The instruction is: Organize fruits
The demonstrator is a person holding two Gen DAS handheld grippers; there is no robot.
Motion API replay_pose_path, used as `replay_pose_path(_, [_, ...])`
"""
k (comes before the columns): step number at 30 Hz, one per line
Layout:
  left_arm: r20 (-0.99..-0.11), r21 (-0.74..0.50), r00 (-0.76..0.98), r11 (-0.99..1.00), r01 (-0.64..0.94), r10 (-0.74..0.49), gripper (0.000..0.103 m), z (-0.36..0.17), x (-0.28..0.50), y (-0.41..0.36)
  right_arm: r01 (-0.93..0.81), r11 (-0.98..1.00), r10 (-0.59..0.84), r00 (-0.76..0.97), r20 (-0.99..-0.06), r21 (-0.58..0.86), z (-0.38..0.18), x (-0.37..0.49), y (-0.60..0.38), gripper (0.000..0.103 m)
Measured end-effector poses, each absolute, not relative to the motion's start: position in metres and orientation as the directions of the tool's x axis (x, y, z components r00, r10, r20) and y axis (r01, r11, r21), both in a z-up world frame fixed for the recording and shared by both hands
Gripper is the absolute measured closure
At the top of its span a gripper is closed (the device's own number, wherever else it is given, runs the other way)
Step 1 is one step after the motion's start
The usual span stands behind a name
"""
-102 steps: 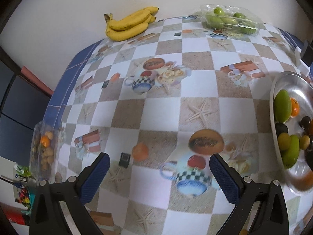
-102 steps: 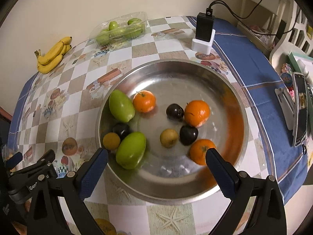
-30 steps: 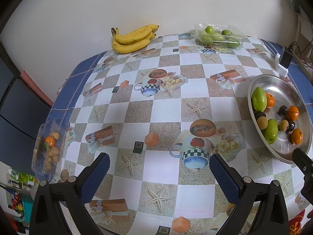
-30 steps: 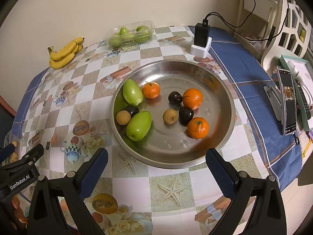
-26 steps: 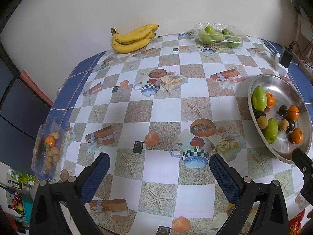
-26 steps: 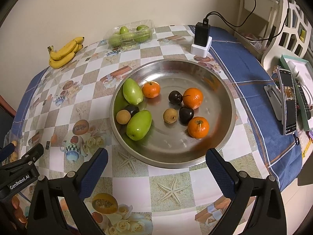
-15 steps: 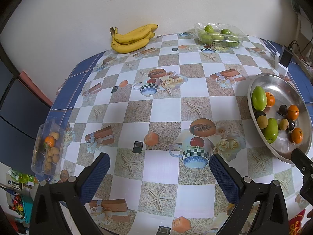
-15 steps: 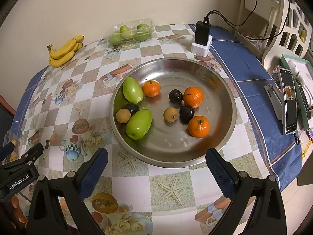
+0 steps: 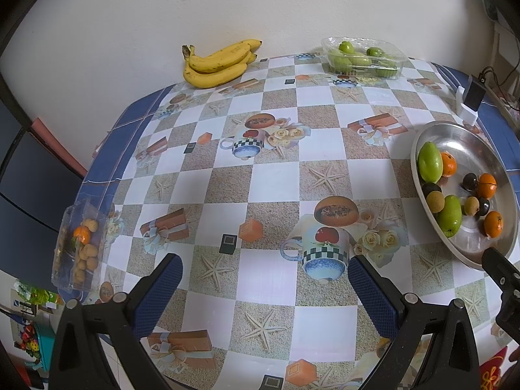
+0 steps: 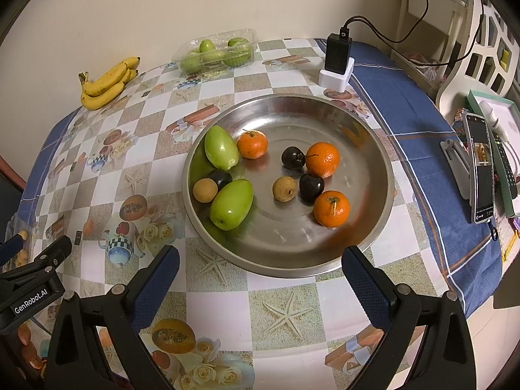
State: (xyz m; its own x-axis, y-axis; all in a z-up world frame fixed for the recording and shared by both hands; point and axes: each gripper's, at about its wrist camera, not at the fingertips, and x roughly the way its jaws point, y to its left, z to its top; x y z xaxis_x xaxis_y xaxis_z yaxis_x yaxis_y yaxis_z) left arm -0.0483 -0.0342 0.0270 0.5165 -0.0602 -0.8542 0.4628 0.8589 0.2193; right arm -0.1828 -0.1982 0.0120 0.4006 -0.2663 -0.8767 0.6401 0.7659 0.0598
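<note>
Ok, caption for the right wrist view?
Open right gripper hovers before a round steel tray holding green mangoes, oranges and dark plums.

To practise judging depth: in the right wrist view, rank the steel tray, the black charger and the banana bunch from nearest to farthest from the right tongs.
1. Steel tray, just ahead of the right tongs.
2. Black charger, far right, behind the tray.
3. Banana bunch, far left by the wall; farthest, though not by much.

black charger (image 10: 338, 52) in white dock, phone (image 10: 481, 167), patterned tablecloth (image 9: 276, 188)

Both wrist views high, angled down, sharing steel bowl (image 9: 419, 143)
</note>
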Motion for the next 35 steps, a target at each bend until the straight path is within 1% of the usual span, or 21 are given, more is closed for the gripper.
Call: replay_pose_path(35, [-0.856,0.219,0.513,0.858,0.465,-0.059,0.000,0.0254,-0.0468,-0.0325,0.637,0.769,-0.261,0.393,-0.882,0.057,0.0091,-0.1812,-0.1966,0.003])
